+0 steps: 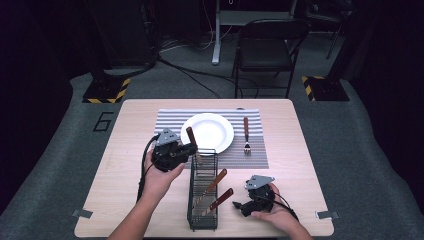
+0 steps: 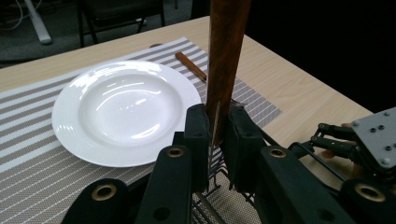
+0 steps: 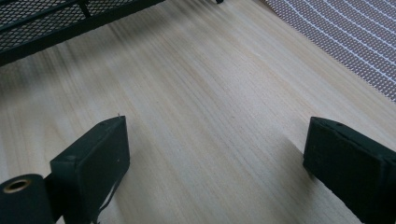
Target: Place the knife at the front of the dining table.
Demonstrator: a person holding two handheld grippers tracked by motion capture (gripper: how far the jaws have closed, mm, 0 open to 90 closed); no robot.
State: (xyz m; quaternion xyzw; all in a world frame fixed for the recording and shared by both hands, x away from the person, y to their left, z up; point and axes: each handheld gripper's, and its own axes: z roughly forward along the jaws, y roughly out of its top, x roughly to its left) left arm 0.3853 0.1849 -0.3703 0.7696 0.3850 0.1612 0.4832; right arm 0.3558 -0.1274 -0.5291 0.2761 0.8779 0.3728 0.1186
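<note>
My left gripper [image 1: 194, 148] [image 2: 218, 126] is shut on a wooden-handled utensil [image 1: 190, 135] [image 2: 227, 51]. It holds the utensil nearly upright, handle up, where the wood meets a thin flat metal part. The lower end dips into the far end of a black wire basket [image 1: 202, 220] [image 3: 46, 18]. Two more wooden-handled utensils [image 1: 216, 181] lean inside that basket. My right gripper [image 1: 238, 204] [image 3: 215, 140] rests low over the bare table to the right of the basket, open with nothing between its jaws. The right gripper [image 2: 369, 140] also appears in the left gripper view.
A white plate [image 1: 220, 142] [image 2: 70, 93] lies on a striped placemat [image 1: 170, 120] [image 2: 28, 177] [image 3: 345, 42] beyond the basket. A wooden-handled fork [image 1: 246, 135] [image 2: 191, 65] lies on the mat right of the plate. A folding chair [image 1: 267, 50] stands behind the table [image 1: 115, 175].
</note>
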